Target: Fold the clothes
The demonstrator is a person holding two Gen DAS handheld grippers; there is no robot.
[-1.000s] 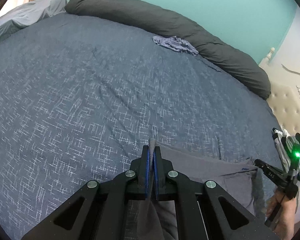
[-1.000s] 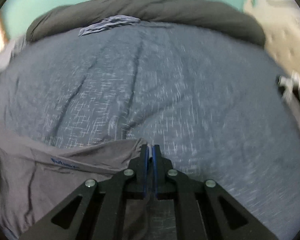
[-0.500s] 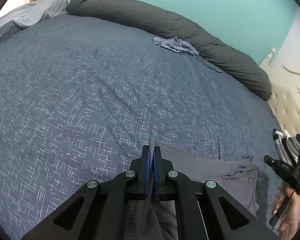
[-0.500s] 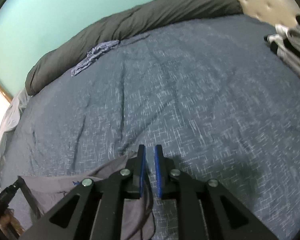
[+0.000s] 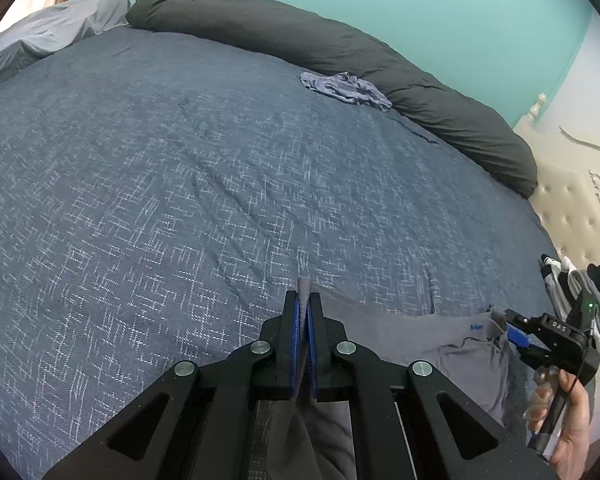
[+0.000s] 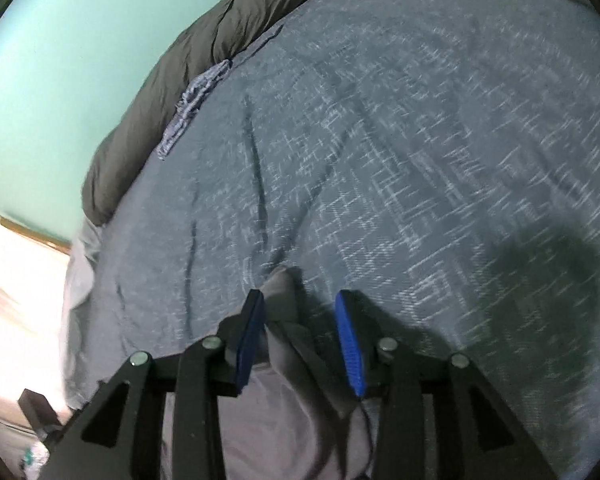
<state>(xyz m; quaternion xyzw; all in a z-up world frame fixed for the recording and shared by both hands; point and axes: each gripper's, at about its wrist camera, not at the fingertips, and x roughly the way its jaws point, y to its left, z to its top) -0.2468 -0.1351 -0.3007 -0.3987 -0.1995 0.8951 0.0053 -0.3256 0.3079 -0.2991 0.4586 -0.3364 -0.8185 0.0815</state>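
You have one bed (image 5: 188, 184) under you, its blue flecked cover spread flat, and one long dark bolster (image 5: 340, 52) lying along its far edge against the teal wall. One grey garment (image 5: 428, 344) lies flat at the bed's near edge, stretched between your two tools, with a small blue logo showing near its right corner. One crumpled blue-grey cloth (image 5: 346, 88) sits at the far edge, touching the bolster, well apart from the grey garment. One small pile of black, white and grey clothes (image 5: 584, 288) rests at the right edge, by the cream tufted headboard (image 5: 568, 208). You hold two grippers. Your left gripper (image 5: 303, 304) points forward low over the cover, its blue pads pressed together on a corner of the grey garment, a tab of cloth poking out past the tips. Your right gripper (image 6: 300, 304) is tilted, with its fingers spread wide; a fold of the grey garment bulges up between them, touching the left pad only, so it is not clamped. In the left view your right hand (image 5: 568, 420) wraps the handle at the garment's right corner.
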